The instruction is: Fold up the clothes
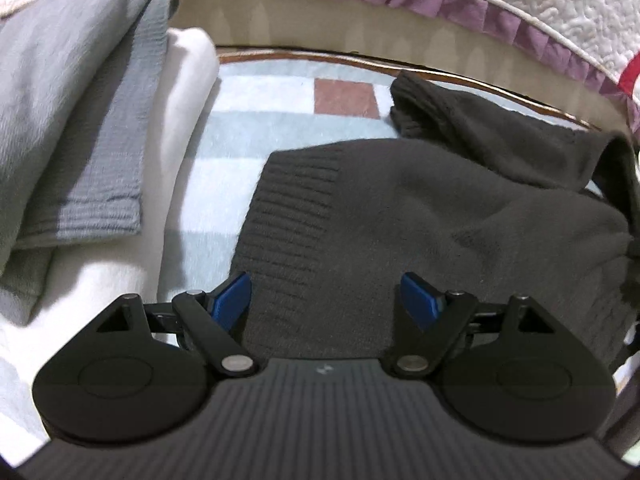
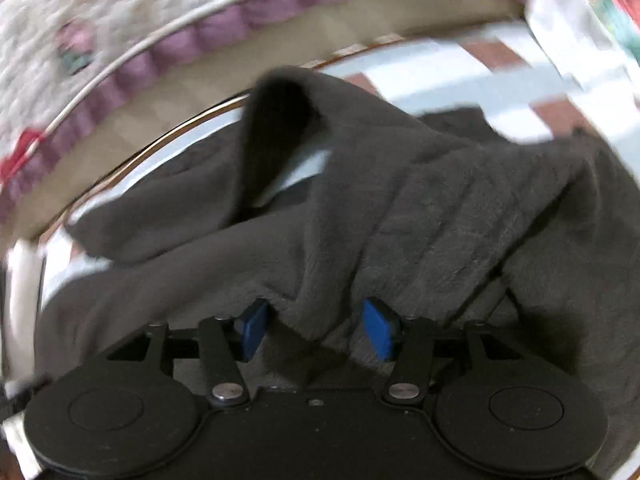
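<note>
Checked blanket point(image 1: 256, 128) beside sweater point(image 1: 400, 216) hem

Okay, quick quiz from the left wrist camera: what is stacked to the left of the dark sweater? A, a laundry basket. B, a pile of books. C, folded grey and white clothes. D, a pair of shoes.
C: a stack of folded grey clothes on a white one lies left of the dark sweater on the checked blanket.
</note>
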A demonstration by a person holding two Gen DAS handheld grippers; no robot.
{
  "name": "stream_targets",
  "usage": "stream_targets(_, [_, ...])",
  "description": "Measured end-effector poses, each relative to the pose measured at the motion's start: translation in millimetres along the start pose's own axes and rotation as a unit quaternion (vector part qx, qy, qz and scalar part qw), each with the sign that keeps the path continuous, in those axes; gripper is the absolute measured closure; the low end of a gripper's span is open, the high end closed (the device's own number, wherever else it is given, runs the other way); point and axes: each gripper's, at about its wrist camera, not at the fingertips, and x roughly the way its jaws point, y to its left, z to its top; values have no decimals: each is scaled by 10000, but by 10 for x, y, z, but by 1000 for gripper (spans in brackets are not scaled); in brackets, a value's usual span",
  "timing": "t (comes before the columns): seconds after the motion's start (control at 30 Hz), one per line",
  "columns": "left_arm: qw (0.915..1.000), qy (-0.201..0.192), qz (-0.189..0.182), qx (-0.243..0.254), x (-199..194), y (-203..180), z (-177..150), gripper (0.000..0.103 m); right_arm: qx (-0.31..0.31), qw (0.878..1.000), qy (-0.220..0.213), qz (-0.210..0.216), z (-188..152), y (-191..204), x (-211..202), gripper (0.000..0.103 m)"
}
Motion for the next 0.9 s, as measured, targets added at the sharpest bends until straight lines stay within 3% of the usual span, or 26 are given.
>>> stream_targets(0.03, [9999, 27, -67, -130, -4, 49, 13, 22, 230, 9995, -78, 183, 9, -67, 13, 64])
stream_targets(0.07, [9996, 49, -125, -247, -11, 95, 22, 21, 330, 9986, -169, 378, 11, -113, 1, 91])
stream_targets(0.17, [9978, 153, -278, -578, -30, 233, 28, 21, 164, 9933, -750, 861, 0, -149, -272, 93])
stream_targets(0.33, [9943, 295, -529, -874, -25, 337, 22, 21, -198, 9794, -1706, 1059, 152, -117, -775, 96])
stream_targets(0.43, [9937, 251, -740, -801, -61, 315, 13, 21, -424, 9739, -1982, 1020, 308, -73, -904, 96])
stream_targets(0.6, [9890, 265, -1362, -516, -133, 197, -48, 21, -384, 9742, -2012, 948, 419, -66, -878, 96])
stream_targets(0.67, [9885, 211, -1468, -312, -182, 128, -90, 21, -421, 9752, -1970, 915, 412, -41, -855, 96])
stream_targets(0.77, [9877, -15, -1451, 584, -294, -97, -156, 20, -526, 9767, -1908, 828, 414, -13, -825, 96])
stream_targets(0.9, [9739, -258, -1428, 1743, -367, -455, -298, 20, -697, 9766, -1894, 740, 453, 48, -803, 96])
